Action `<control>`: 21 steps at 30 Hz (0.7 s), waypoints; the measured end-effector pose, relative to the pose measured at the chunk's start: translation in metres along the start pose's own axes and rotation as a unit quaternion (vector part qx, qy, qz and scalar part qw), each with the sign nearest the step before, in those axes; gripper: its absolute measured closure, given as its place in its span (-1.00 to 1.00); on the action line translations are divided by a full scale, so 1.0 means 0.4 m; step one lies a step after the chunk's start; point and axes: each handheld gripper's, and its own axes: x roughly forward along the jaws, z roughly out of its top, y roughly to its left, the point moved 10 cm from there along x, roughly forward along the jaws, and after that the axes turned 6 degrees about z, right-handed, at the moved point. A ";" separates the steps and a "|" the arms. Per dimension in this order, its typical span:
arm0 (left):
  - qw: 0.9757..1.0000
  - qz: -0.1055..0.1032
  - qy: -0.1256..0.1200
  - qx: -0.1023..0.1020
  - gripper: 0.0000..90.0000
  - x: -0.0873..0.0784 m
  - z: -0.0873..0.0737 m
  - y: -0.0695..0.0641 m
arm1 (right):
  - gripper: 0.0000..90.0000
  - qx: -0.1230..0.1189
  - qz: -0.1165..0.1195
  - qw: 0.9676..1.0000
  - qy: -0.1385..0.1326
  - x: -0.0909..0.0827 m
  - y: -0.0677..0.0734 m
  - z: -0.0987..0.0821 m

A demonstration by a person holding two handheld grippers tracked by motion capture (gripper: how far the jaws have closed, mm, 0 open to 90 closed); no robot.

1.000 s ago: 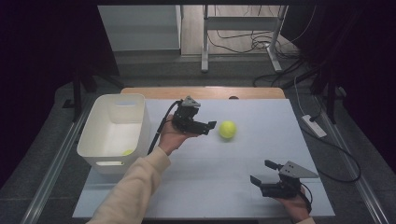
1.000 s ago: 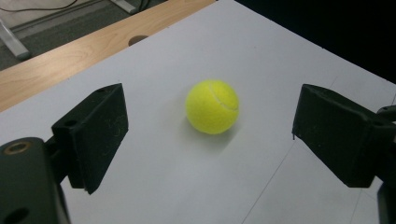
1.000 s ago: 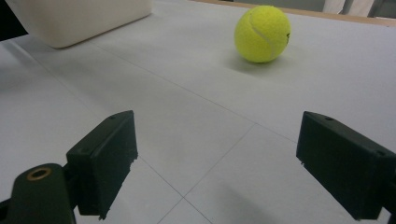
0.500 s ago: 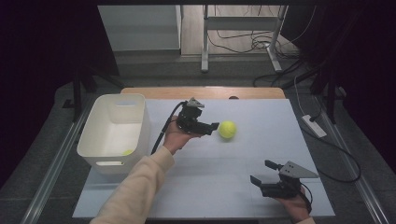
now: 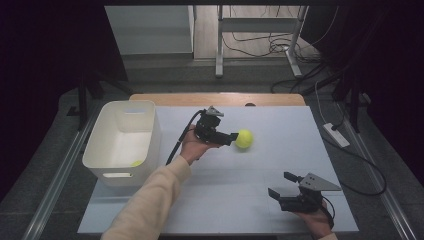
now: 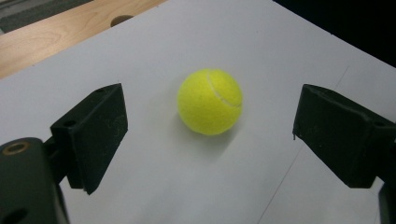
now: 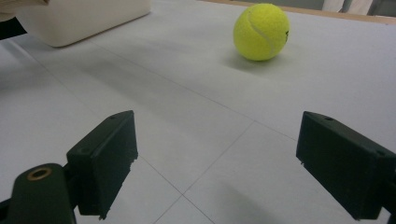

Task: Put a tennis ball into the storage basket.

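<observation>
A yellow tennis ball (image 5: 244,138) lies on the white table sheet near its middle. My left gripper (image 5: 233,137) sits just left of it, jaws open and pointing at it. In the left gripper view the ball (image 6: 210,101) rests on the sheet a little ahead of the open left gripper (image 6: 210,122), between the lines of the two jaws and touching neither. My right gripper (image 5: 280,184) rests open near the front right of the sheet. In the right gripper view nothing lies between the jaws of the right gripper (image 7: 224,158), and the ball (image 7: 260,31) is far off.
A white plastic bin (image 5: 150,131) stands at the left of the sheet with another yellow ball (image 5: 136,163) inside; its wall (image 7: 84,18) is also in the right gripper view. A bare wooden strip (image 5: 215,99) runs along the far edge.
My left gripper has moved a little to the right and lower, closer to the ball. The ball and the right gripper have stayed where they were.
</observation>
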 end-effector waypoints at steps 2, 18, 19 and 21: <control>1.000 0.001 0.003 0.001 -0.76 0.009 -0.003 -0.001 | -0.72 0.000 -0.002 1.000 0.000 -0.001 -0.001 0.000; 1.000 0.001 0.012 0.011 -0.77 0.065 -0.002 -0.023 | -0.72 0.003 -0.005 1.000 -0.001 -0.003 -0.003 -0.001; 1.000 0.000 0.011 0.012 -0.77 0.068 -0.001 -0.025 | -0.72 0.002 -0.005 1.000 0.000 -0.003 -0.003 -0.001; 1.000 -0.002 0.014 0.012 -0.76 0.073 -0.001 -0.028 | -0.71 0.002 -0.005 1.000 0.000 -0.003 -0.002 -0.002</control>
